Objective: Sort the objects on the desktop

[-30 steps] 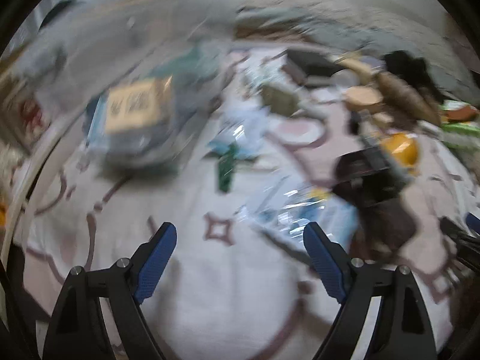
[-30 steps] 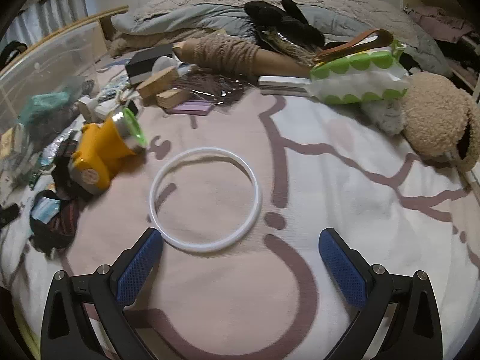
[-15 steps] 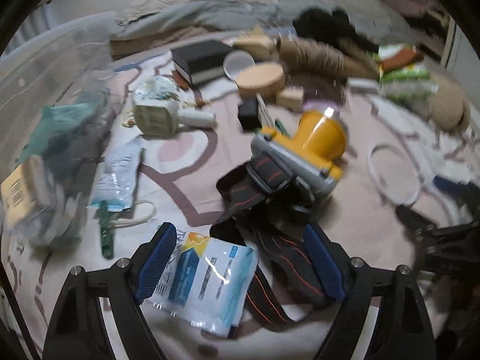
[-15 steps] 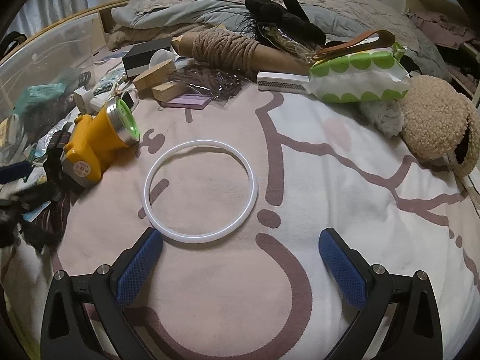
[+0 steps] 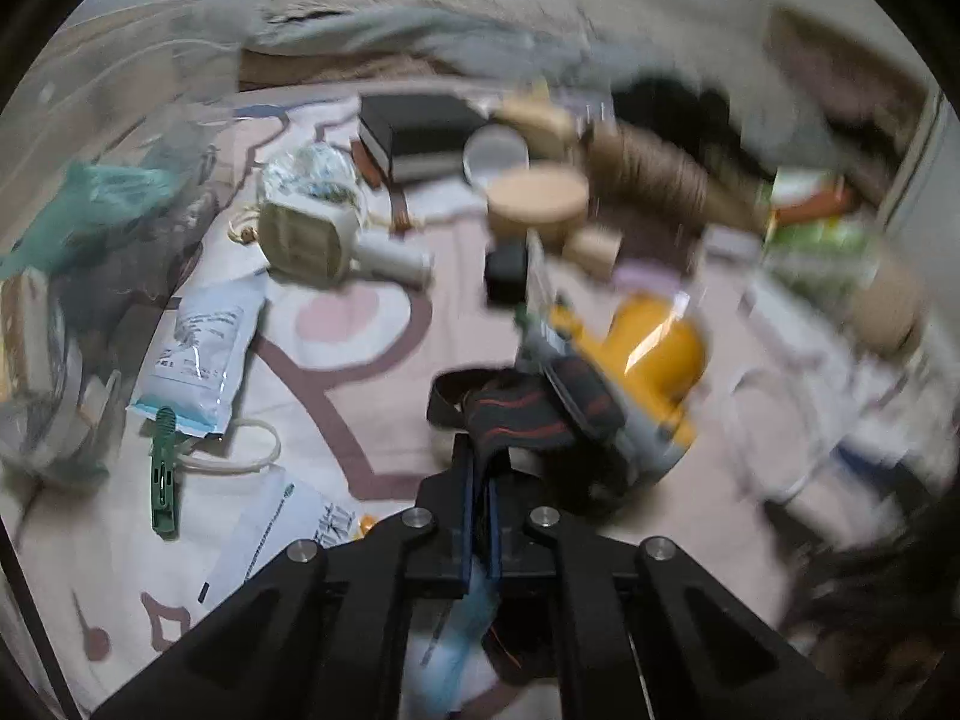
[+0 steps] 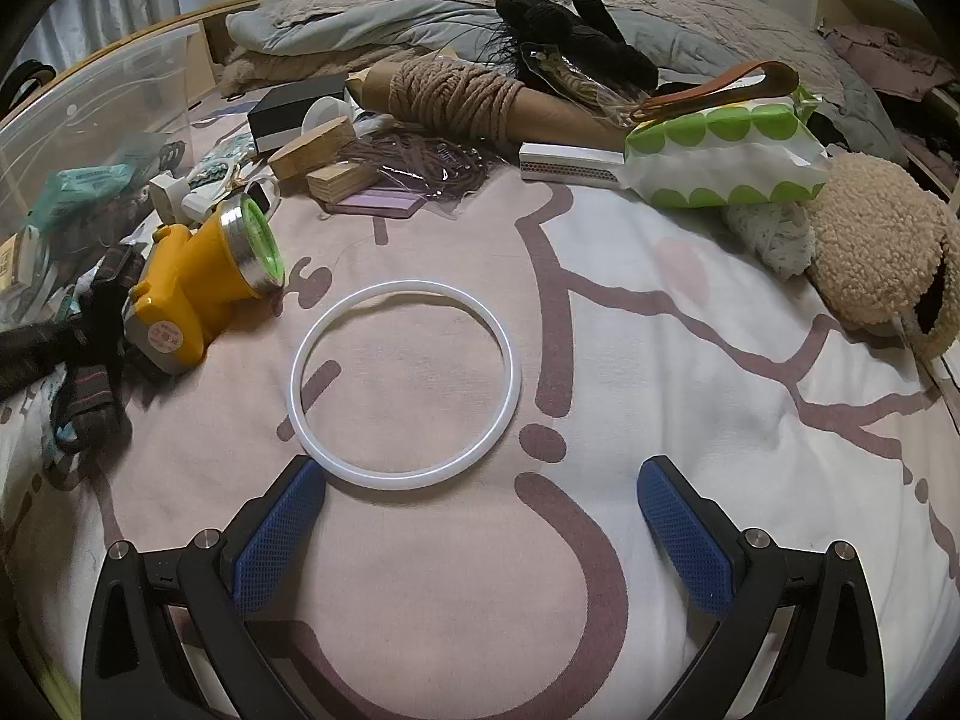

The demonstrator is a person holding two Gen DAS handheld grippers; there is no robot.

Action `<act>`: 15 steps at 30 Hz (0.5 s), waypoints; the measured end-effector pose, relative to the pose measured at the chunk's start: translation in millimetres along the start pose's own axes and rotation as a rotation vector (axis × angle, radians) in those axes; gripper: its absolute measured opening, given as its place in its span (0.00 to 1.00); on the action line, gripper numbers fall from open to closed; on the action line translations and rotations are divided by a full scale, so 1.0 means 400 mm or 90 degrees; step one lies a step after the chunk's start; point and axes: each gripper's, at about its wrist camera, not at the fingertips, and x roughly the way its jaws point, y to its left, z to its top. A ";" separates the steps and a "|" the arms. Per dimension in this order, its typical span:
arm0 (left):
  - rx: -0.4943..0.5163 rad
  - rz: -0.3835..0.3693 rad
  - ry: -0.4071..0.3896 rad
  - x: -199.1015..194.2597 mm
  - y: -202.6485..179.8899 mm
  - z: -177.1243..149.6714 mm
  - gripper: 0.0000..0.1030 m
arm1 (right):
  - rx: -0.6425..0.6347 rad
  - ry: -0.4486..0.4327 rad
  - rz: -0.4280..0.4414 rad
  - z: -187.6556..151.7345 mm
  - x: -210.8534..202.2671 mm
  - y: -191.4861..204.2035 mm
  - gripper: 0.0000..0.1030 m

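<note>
my left gripper [image 5: 478, 516] just snapped closed on the headlamp strap [image 5: 516, 420], beside the yellow headlamp [image 5: 654, 360]; it was wide open half a second ago. right gripper [image 6: 480, 534] gapes, empty, by the white ring [image 6: 405, 384]. lift comes next.

Motion blurs the tissue pack [image 5: 822, 228]; the storage bin [image 6: 90, 96] is cut off.

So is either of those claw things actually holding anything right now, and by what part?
The left gripper has its jaws shut on the dark elastic strap of the yellow headlamp. The right gripper is open and holds nothing.
</note>
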 end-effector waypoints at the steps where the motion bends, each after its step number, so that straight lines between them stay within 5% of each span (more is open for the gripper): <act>1: -0.028 -0.023 -0.014 -0.021 0.009 0.010 0.04 | 0.000 0.000 0.000 0.000 0.000 0.000 1.00; 5: -0.097 -0.100 -0.049 -0.090 0.016 0.055 0.04 | 0.000 0.000 0.000 0.001 0.000 0.000 1.00; 15: -0.123 -0.191 -0.112 -0.239 -0.019 0.146 0.04 | 0.001 0.000 0.001 0.001 0.001 -0.001 1.00</act>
